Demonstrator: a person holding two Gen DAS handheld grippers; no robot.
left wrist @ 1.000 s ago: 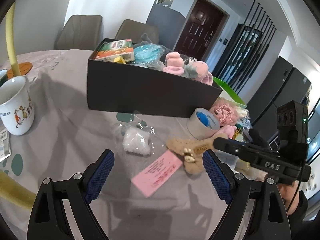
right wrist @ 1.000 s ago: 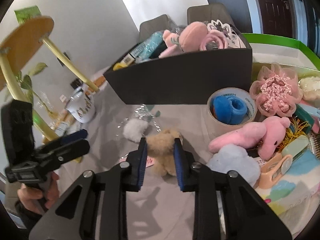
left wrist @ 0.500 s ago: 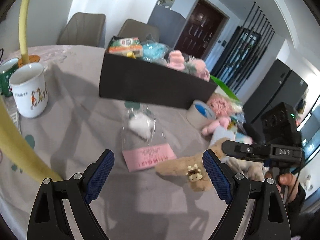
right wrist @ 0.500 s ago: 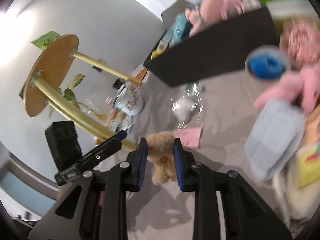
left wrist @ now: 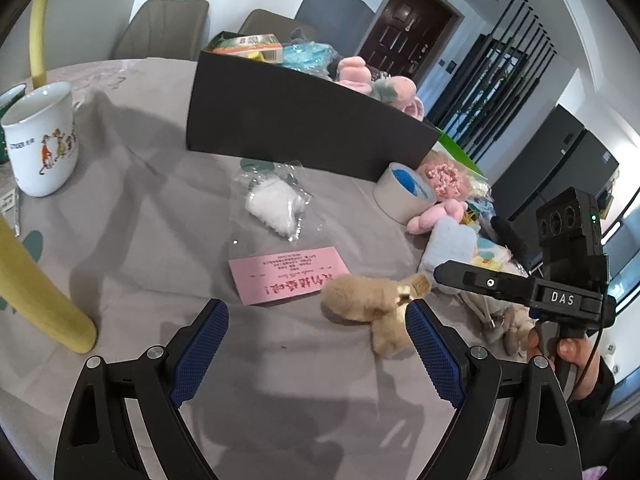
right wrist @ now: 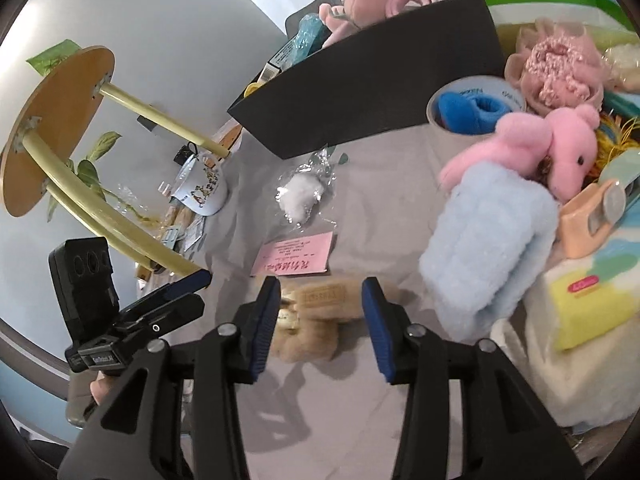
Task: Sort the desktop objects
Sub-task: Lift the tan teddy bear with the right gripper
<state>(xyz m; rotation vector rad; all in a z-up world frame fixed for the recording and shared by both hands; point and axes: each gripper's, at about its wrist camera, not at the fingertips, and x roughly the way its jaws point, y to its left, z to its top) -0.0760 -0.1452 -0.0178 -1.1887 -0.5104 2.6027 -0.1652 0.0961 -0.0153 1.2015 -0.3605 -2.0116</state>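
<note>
Tan plush toy [right wrist: 316, 320] lies on the cloth between the right gripper's [right wrist: 318, 312] opening, untouching fingers.

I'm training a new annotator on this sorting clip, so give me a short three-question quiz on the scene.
1. True or false: the tan plush lies on the table between the right gripper pads.
2. What sits inside the tape roll? A) blue item B) pink card C) mug
3. Fill in: the pink card lies between the plush and the clear ____.

Key: 1 true; 2 A; 3 bag. The right jaws are opening; the left gripper is open and empty.
</note>
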